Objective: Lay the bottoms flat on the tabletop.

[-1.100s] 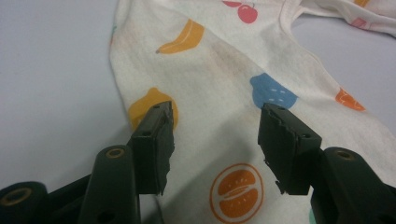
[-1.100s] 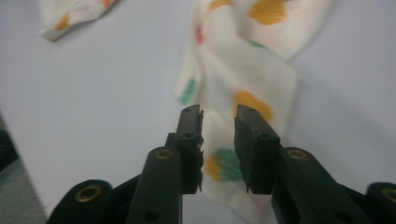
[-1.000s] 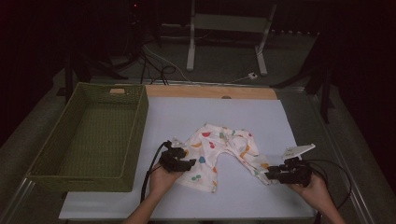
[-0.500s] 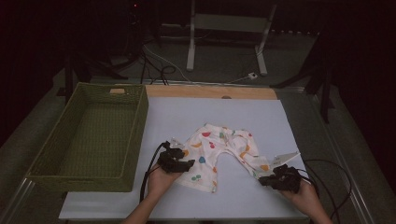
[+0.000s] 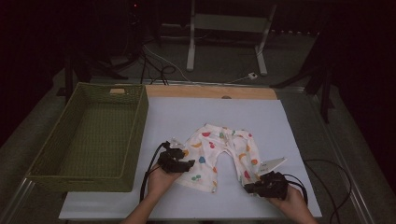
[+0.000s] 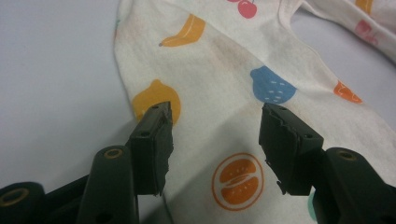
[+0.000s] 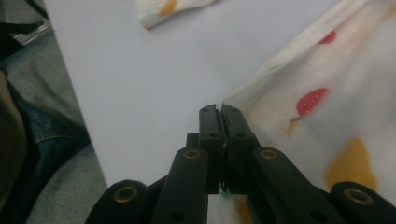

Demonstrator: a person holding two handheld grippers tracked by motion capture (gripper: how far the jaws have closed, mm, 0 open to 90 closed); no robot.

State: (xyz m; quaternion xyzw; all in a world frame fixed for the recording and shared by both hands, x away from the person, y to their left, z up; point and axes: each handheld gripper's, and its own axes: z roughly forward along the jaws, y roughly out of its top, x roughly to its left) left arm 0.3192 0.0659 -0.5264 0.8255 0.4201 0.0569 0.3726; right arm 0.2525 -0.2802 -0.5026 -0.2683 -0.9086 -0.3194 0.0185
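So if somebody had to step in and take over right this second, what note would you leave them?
Left gripper: jaws open, poised over the left leg of the small white fruit-print cotton trousers, gripping nothing.
Right gripper: jaws have just been closing and are now shut at the hem edge of the right leg; whether cloth is pinched is hard to tell.
Trousers lie spread on the white table sheet; the green woven basket stands at the left.
Done: no fold visible.
Left: probably grip, fold, perhaps move to the basket.

White table (image 5: 280,121), fruit-print baby trousers (image 5: 219,149) lying flat, green wicker basket (image 5: 133,135) left
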